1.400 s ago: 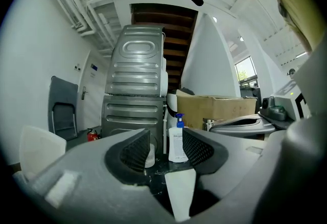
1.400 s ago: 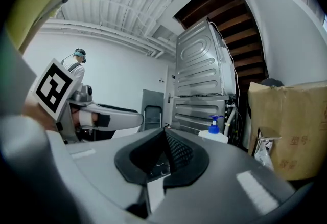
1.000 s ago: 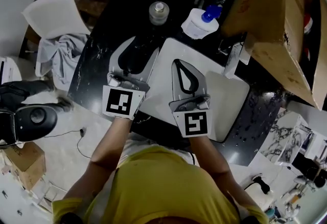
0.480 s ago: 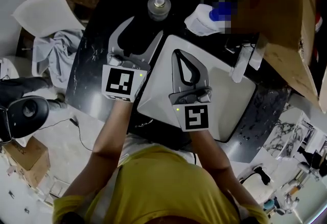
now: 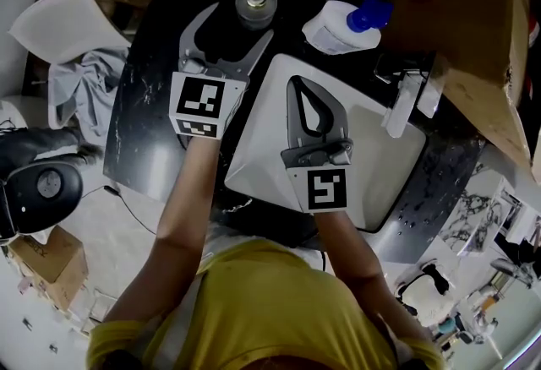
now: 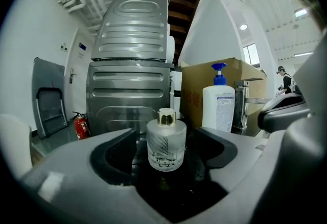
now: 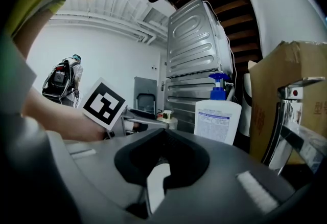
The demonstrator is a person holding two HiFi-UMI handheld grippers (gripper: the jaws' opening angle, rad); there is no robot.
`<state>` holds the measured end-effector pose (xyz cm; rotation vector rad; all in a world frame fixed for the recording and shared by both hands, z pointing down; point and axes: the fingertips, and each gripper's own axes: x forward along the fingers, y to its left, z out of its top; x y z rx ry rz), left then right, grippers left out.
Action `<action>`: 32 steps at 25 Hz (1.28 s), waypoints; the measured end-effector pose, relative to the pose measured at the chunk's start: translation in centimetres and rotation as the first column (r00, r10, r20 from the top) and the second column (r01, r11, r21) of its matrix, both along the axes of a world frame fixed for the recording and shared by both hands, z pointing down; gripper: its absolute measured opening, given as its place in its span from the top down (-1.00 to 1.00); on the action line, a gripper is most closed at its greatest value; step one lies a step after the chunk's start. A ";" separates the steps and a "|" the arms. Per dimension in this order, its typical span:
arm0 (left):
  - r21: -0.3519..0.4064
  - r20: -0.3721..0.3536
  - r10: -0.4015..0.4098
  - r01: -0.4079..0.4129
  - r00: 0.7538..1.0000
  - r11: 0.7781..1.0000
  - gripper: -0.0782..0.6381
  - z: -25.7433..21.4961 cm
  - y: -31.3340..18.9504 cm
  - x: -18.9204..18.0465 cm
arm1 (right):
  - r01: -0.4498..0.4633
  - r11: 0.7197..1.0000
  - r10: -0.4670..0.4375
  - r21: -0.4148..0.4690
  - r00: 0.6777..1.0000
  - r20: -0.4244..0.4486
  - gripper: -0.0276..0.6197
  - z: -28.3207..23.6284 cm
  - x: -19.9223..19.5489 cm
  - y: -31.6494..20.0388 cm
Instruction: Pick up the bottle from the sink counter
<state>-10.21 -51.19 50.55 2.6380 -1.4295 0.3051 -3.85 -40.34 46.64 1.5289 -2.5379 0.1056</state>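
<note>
A small frosted glass bottle [image 5: 255, 5] with a gold cap stands upright on the black sink counter [image 5: 156, 119]. My left gripper [image 5: 239, 22] is just short of it, its jaws opening wide. In the left gripper view the bottle [image 6: 165, 141] stands centred between the two dark pads, which do not touch it. My right gripper [image 5: 295, 81] hangs shut and empty over the white sink basin [image 5: 376, 149]. In the right gripper view its tips [image 7: 162, 133] meet, and the bottle [image 7: 165, 117] is small in the distance.
A white pump bottle with a blue top [image 5: 342, 29] stands behind the basin, right of the frosted bottle. A faucet [image 5: 406, 102] and a large cardboard box [image 5: 473, 22] are at the right. A grey cloth [image 5: 80, 81] lies left of the counter.
My left gripper has moved forward along the counter up to the frosted bottle, and its jaws have spread wider. The right gripper has stayed shut over the basin.
</note>
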 end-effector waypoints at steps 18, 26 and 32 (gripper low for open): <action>-0.123 0.066 0.072 -0.063 0.995 0.990 -0.16 2.2 -3.4 2.9 | -0.054 0.998 0.054 0.012 0.999 -0.004 0.91 -0.4 1.6 0.2; -0.133 0.052 0.067 -0.059 0.996 0.989 -0.16 1.9 -2.8 2.9 | -0.064 0.998 0.065 0.029 0.998 -0.021 0.91 -1.5 2.4 0.9; -0.105 0.060 0.072 -0.066 0.996 0.992 -0.16 -0.7 -0.5 2.9 | -0.069 0.997 0.070 0.045 0.997 -0.033 0.91 -2.7 2.7 1.8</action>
